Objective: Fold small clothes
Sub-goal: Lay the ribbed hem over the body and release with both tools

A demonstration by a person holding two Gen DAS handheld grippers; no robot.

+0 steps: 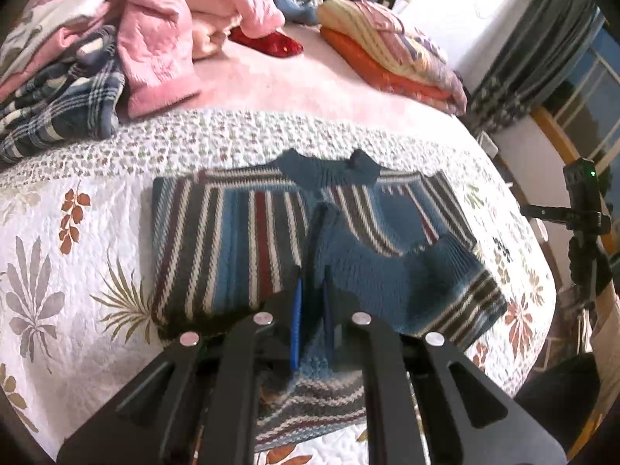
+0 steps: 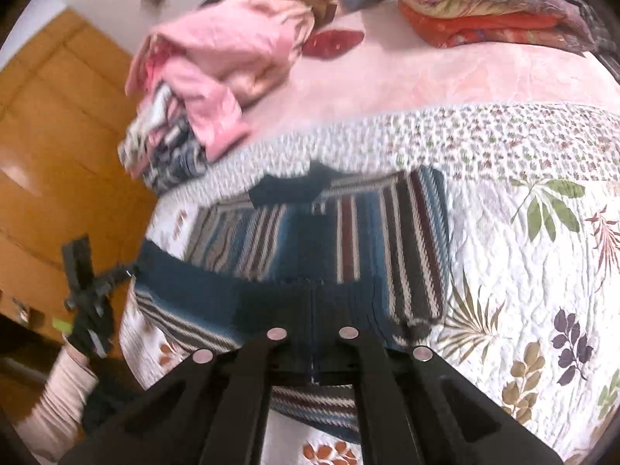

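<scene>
Striped knit sweater [image 1: 232, 240] lies flat mid-quilt [image 1: 77, 232], collar at the far side. Left gripper [image 1: 312, 321] is clamped on the near hem with knit pinched between the pads; right gripper [image 2: 314, 333] is clenched on the near hem too. Loose clothes pile [image 1: 97, 38] sits far left, folded blankets [image 1: 391, 50] far right.

The right wrist view is motion-blurred; the sweater [image 2: 348, 240]'s near hem hides behind the right gripper [image 2: 314, 345].

both hand-held grippers: black linkage arms, round silver rivets. left hand-held gripper [image 1: 312, 310] has blue finger pads; ribbed pale sleeve [image 2: 58, 395] lower left.
</scene>
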